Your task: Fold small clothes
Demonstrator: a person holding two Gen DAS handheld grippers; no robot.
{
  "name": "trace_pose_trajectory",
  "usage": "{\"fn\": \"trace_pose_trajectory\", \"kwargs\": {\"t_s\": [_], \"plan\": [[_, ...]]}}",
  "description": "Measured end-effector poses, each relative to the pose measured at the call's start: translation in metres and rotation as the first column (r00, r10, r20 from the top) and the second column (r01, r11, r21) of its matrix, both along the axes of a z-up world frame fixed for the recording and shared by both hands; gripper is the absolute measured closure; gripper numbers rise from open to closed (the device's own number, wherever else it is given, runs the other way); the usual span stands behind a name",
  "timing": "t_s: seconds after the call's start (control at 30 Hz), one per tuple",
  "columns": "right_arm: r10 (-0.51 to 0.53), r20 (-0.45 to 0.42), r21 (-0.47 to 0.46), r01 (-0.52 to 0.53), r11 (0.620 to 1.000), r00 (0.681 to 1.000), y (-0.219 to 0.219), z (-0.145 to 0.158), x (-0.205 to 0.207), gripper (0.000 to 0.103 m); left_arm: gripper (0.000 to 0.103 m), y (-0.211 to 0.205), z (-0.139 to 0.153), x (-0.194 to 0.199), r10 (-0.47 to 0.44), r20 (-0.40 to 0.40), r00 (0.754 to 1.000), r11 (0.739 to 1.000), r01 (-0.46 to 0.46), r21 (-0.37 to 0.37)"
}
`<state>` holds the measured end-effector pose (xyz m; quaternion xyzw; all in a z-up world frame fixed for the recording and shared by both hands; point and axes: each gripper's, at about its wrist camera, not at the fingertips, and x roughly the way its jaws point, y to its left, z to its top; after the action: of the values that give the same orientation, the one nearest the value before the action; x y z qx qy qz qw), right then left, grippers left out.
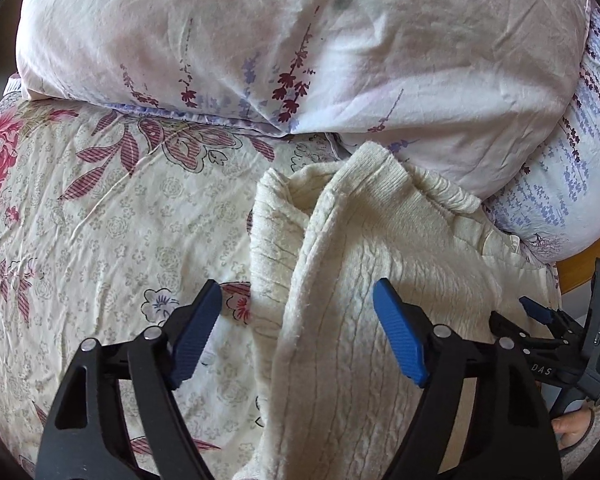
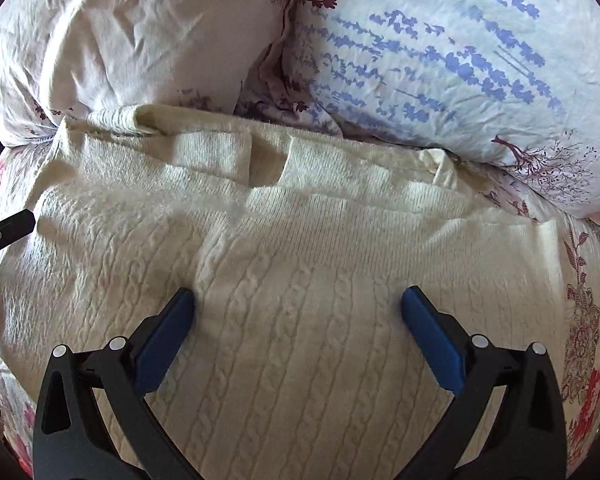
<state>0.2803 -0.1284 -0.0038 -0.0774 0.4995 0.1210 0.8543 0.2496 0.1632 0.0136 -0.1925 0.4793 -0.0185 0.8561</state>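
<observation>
A cream cable-knit sweater [image 2: 300, 320] lies on a bed with a cream flowered sheet [image 1: 100, 208], close to the bed's right edge. Its far end touches two big puffy pillows in white covers with purple and blue flower sprigs [image 1: 260, 40], which sit along the far side of the bed. In the left wrist view one long part of the sweater is folded over and runs toward the pillows, and the sheet to the left of it is bare. The left gripper [image 1: 296, 304] hangs just over the left edge of the sweater. Its jaws are spread with the folded edge of the sweater between them, but the blue pads [image 1: 400, 340] do not press on it. The right gripper [image 2: 298, 308] is over the middle of the sweater, above the twisty knit rows. Its jaws are spread wide too, and nothing is pinched. The right gripper also shows at the right edge of the left wrist view, with a hand [image 1: 572, 428] in a fuzzy sleeve below it.
</observation>
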Motion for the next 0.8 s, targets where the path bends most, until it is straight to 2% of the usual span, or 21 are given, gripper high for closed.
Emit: {"fn": "trace_pose_trajectory", "kwargs": {"t_s": [0.13,0.3,0.33,0.37,0.43,0.5,0.6,0.7,0.8], "plan": [[0.001,0.007,0.021,-0.001,1.0,1.0,0.003,0.002,0.0,0.001,0.035,0.001,0.0,0.005,0.001,-0.002,1.0,1.0,-0.001,-0.014],[-0.009,0.023,0.027,0.009,1.0,1.0,0.008,0.005,-0.006,0.001,0.036,-0.001,0.001,0.011,-0.007,-0.009,1.0,1.0,0.007,-0.008],[-0.009,0.024,0.031,0.008,0.999,1.0,0.01,0.006,-0.005,0.001,0.042,-0.001,0.001,0.011,-0.012,-0.007,1.0,1.0,0.011,-0.017],[-0.012,0.028,0.034,0.011,0.999,1.0,0.006,0.004,-0.011,0.001,0.053,-0.001,-0.001,0.013,-0.024,-0.013,1.0,0.998,0.023,-0.055],[-0.012,0.034,0.037,0.011,0.999,0.999,0.0,-0.003,-0.012,0.001,0.055,0.0,-0.002,0.015,-0.013,-0.018,1.0,0.996,0.011,-0.089],[-0.011,0.033,0.038,0.01,0.999,0.999,-0.006,-0.003,-0.007,0.001,0.061,0.002,-0.004,0.016,-0.008,-0.021,1.0,0.992,0.005,-0.123],[-0.011,0.035,0.037,0.01,0.999,0.999,-0.004,-0.003,-0.007,0.001,0.082,0.006,-0.007,0.017,-0.011,-0.032,0.999,0.979,0.004,-0.206],[-0.013,0.038,0.036,0.011,0.999,0.999,-0.006,-0.002,-0.013,0.001,0.086,0.004,0.0,0.015,-0.01,-0.008,1.0,0.968,0.007,-0.25],[-0.009,0.044,0.032,0.008,0.999,0.999,-0.004,-0.001,-0.011,0.001,0.088,0.0,0.016,0.012,-0.018,0.041,0.999,0.943,0.031,-0.33]]}}
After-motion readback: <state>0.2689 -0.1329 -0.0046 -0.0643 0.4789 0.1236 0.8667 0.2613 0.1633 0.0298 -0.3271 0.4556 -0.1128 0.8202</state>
